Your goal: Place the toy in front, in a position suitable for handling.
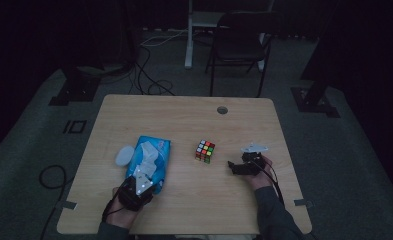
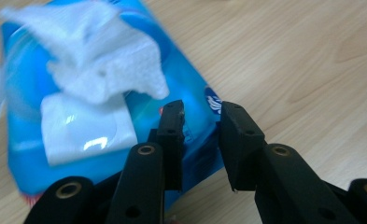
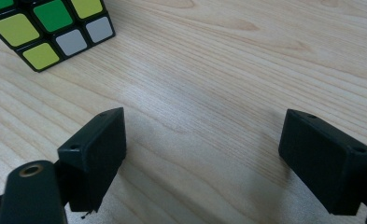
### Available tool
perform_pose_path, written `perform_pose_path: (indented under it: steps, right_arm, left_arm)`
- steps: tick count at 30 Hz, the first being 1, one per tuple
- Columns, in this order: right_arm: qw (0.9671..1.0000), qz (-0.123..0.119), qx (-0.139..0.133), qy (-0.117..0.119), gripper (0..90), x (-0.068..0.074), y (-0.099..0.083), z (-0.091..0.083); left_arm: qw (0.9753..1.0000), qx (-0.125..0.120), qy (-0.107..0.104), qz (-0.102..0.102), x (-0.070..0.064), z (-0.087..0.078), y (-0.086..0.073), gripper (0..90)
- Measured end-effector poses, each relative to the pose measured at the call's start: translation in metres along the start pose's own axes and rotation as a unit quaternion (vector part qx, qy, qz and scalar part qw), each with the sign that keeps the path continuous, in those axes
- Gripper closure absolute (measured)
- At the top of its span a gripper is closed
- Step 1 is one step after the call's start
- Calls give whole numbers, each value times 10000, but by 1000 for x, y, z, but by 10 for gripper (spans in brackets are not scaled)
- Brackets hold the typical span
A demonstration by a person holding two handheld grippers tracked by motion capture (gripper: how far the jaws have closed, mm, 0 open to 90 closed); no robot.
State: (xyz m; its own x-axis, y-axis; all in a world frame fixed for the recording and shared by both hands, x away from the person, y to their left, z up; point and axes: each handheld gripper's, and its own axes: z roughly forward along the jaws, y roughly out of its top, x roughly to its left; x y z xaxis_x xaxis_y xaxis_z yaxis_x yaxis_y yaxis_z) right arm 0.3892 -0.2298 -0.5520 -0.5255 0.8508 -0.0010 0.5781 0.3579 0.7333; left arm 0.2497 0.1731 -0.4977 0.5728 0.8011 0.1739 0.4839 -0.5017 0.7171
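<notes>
A blue wet-wipes pack (image 1: 155,150) lies on the left half of the wooden table (image 1: 184,117), with a white wipe (image 1: 145,150) pulled up from its opening. In the left gripper view the pack (image 2: 27,154) and wipe (image 2: 106,70) look blurred. My left gripper (image 1: 142,183) (image 2: 203,109) is over the pack's near corner, jaws a narrow gap apart, blue wrapper showing between them. A scrambled Rubik's cube (image 1: 205,151) (image 3: 45,28) stands mid-table. My right gripper (image 1: 232,166) (image 3: 204,126) sits low over bare wood to the cube's right, jaws wide open and holding nothing.
A round white lid (image 1: 124,155) lies just left of the pack. The table has a cable hole (image 1: 222,110) near its far edge. Beyond the table stand a dark chair (image 1: 239,42) and a white post (image 1: 189,35), with cables (image 1: 149,75) on the floor.
</notes>
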Motion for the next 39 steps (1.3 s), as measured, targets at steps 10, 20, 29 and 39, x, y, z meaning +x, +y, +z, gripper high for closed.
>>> perform_pose_path:
  steps: [10, 20, 29, 39]
  right_arm:
    - [9999, -53, 49, 72, 144, 2, 0, -1]
    - [9984, -416, -299, 219, 402, 19, 16, -15]
    - [9950, -530, -618, 572, 382, 32, 42, -24]
    - [9877, -1049, -686, 939, 287, 59, 75, -14]
  left_arm:
    - [9966, -4, 605, -561, 33, -19, -21, 682]
    - [9988, -383, -8, -313, 14, -9, -10, 624]
    - [9970, -522, -574, -27, -2, 24, -6, 601]
    - [9969, -228, -751, -1, -7, 44, -13, 587]
